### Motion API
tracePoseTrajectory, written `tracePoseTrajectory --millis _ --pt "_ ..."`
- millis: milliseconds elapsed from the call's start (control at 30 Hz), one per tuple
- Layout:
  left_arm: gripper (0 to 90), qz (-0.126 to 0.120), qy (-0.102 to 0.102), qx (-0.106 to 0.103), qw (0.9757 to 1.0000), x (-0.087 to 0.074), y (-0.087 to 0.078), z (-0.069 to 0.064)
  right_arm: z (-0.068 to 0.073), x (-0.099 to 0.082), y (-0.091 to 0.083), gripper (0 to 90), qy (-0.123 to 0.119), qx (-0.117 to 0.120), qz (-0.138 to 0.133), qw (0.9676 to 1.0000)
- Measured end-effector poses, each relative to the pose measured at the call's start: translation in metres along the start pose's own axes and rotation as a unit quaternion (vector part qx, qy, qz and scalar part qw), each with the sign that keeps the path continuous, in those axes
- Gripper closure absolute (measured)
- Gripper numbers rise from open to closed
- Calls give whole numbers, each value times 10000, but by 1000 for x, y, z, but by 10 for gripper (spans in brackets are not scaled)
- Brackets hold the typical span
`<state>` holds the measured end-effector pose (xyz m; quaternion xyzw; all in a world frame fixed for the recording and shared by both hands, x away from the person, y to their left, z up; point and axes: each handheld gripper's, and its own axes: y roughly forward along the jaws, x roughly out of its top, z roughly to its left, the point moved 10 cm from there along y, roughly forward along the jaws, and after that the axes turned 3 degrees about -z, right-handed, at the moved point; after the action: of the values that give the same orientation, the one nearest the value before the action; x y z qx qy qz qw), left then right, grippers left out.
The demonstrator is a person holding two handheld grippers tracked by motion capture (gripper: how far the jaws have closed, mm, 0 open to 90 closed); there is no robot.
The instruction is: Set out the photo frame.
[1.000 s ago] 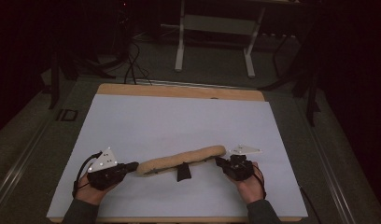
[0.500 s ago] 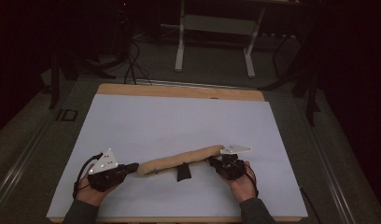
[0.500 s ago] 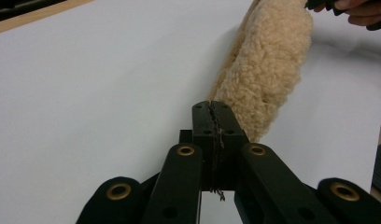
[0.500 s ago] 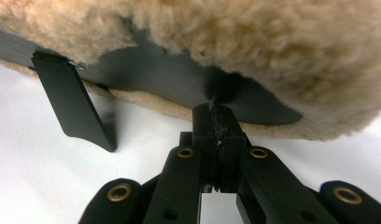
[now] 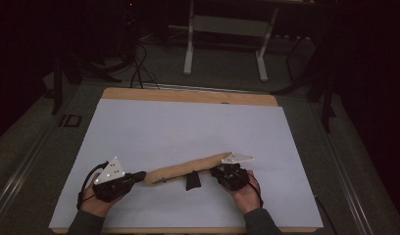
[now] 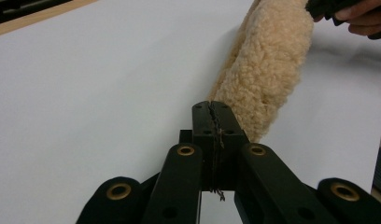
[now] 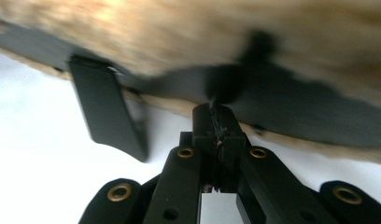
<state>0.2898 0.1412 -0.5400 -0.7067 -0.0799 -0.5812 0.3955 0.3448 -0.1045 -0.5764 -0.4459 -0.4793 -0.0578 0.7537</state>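
Since the earlier frame, the right gripper (image 5: 222,172) has slid inward along the worktop (image 5: 188,122), closer to the middle of the fleece pad (image 5: 188,169). Its fingers are pressed together; in the right gripper view they meet at the dark strap backing (image 7: 272,107) under the pad, though whether they pinch anything there I cannot tell. A black strap tab (image 7: 107,112) hangs down beside them. On the other side, the left gripper (image 5: 139,175) has kept its place, fingers closed tight with a thin thread caught between them, the tips touching the near end of the pad. That tan, woolly pad lies lengthwise on the white sheet near the front edge, between the two grippers.
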Motion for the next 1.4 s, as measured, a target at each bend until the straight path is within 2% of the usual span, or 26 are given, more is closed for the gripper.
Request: tracePoseTrajectory --millis 133,233,733,933,1400 --pt "900 -1 -7 7 10000 0 0 -1 12 3 3 895 -103 99 8 9999" --pt "900 -8 -10 -1 10000 1 1 -3 13 3 7 897 -120 81 56 9999" --pt "900 10 145 -152 9998 5 7 -16 2 7 15 899 92 -127 89 9998" --pt "900 5 210 -204 9996 6 9 -22 0 11 20 899 215 -140 70 9996" --pt "900 -25 313 -374 9988 11 18 -37 -4 19 26 900 266 -185 109 9994"
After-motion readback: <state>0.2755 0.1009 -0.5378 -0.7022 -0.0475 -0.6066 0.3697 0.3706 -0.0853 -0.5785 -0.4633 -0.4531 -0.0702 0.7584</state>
